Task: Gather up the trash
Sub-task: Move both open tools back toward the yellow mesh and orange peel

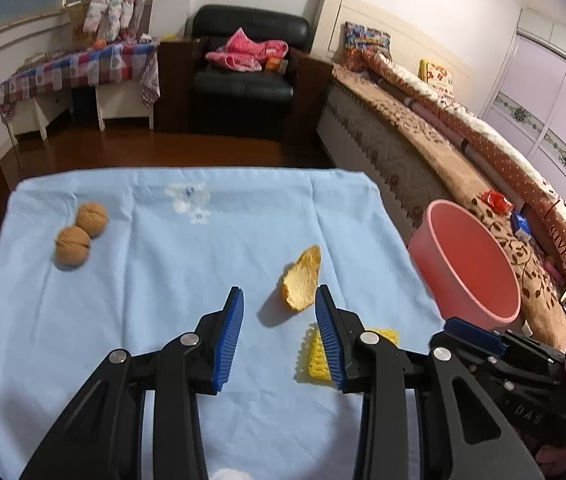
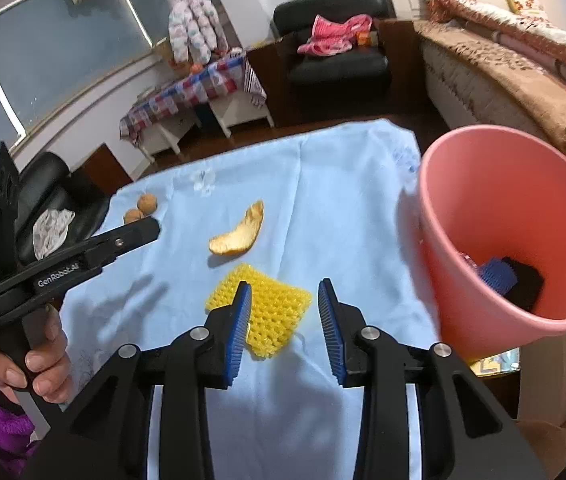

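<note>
Pick-up step, by my judgement: left gripper [image 1: 279, 300] wide and empty over the blue cloth [image 1: 123, 300], peel [image 1: 302, 279] just ahead; right gripper [image 2: 285, 300] wide above the yellow foam net [image 2: 275, 312], pink bin [image 2: 503, 200] alongside; next move needs descent and closing.

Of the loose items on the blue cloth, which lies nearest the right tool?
The yellow foam mesh net: it sits right at the right tool tips, while the orange peel and two walnuts lie farther off.

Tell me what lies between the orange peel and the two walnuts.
Only bare blue cloth separates the orange peel from the walnuts, clearest in the left wrist view.
</note>
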### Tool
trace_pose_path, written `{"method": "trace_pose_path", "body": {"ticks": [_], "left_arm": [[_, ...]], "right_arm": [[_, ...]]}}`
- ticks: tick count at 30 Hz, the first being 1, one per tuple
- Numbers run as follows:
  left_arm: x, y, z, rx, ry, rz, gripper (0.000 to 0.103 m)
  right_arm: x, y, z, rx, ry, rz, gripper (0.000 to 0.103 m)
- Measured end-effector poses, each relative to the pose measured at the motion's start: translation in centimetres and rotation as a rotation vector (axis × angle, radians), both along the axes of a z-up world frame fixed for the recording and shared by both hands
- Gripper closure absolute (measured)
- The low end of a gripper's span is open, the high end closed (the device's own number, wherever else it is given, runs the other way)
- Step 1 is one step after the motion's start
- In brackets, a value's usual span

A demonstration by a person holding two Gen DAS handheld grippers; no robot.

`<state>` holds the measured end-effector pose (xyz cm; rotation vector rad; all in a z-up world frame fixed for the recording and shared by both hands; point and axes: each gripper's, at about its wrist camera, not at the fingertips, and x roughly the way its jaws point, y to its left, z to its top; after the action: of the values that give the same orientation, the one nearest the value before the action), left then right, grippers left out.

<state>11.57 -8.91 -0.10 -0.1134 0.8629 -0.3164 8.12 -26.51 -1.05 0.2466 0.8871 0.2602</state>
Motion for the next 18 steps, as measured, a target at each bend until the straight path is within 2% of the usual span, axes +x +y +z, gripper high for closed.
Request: {"method": "trace_pose_path", "body": {"ticks": [13,16,18], "left_arm": [[4.1,-2.4,-5.1,0.012,0.1,0.027,0.068],[4.4,-2.6,-5.5,0.009,0.106,0.024,0.078],[4.6,-2.9,-5.7,0.011,0.106,0.02,0.091]], "right_arm": [[1.6,1.1,-2.3,-0.003,0.055,0.05,0.068],[2.0,1.1,-2.6,-0.003,0.064,0.047,0.068],[2.2,1.2,-2.7,-0.007,0.067,0.048,0.068]]}}
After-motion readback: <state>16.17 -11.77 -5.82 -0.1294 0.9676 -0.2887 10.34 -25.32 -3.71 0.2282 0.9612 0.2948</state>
